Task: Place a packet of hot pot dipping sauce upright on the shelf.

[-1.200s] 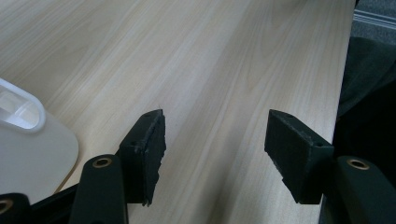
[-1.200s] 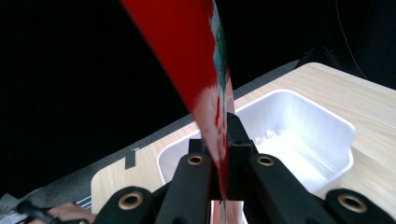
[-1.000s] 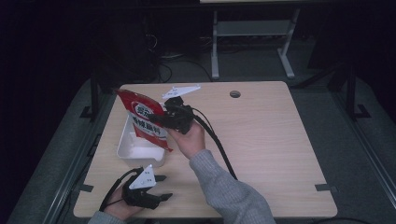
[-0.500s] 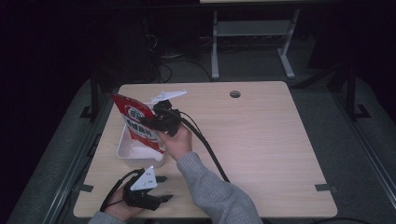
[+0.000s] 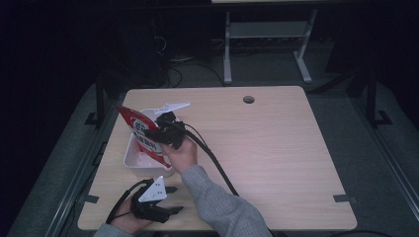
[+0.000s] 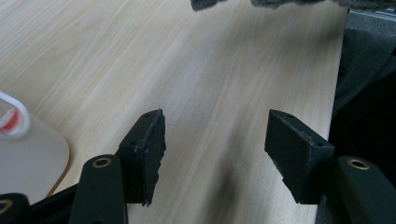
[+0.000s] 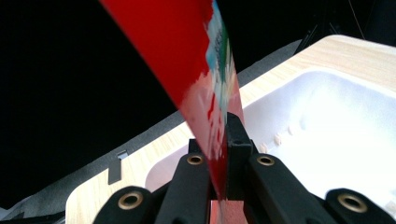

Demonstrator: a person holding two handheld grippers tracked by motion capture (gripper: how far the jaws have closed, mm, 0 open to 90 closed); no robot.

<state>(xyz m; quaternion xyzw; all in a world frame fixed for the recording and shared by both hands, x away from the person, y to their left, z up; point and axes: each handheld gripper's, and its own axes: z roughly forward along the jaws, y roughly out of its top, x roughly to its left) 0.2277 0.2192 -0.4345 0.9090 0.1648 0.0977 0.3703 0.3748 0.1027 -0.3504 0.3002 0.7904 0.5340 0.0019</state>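
A red printed pouch [image 5: 143, 134] hangs tilted over a white rectangular tray [image 5: 132, 156] at the table's left side. My right gripper [image 5: 159, 139] is shut on the red pouch [image 7: 201, 70], its jaws pinching the flat edge, with the white tray [image 7: 336, 121] below and a few pale crumbs in it. My left gripper [image 5: 175, 200] rests near the front edge of the wooden table [image 5: 276, 148], open, with bare table [image 6: 215, 93] between its jaws. A corner of the tray [image 6: 28, 149] lies to the left of that gripper [image 6: 212, 140].
A grey sleeve [image 5: 217, 207] crosses the front middle of the table, and a black cable [image 5: 212, 158] trails back from the right gripper. A round cable hole [image 5: 248, 99] sits at the back. A metal stand [image 5: 267, 39] is on the floor behind.
My right gripper has carried the pouch leftward and lower, from beside the tray to over it. The left gripper has not moved.
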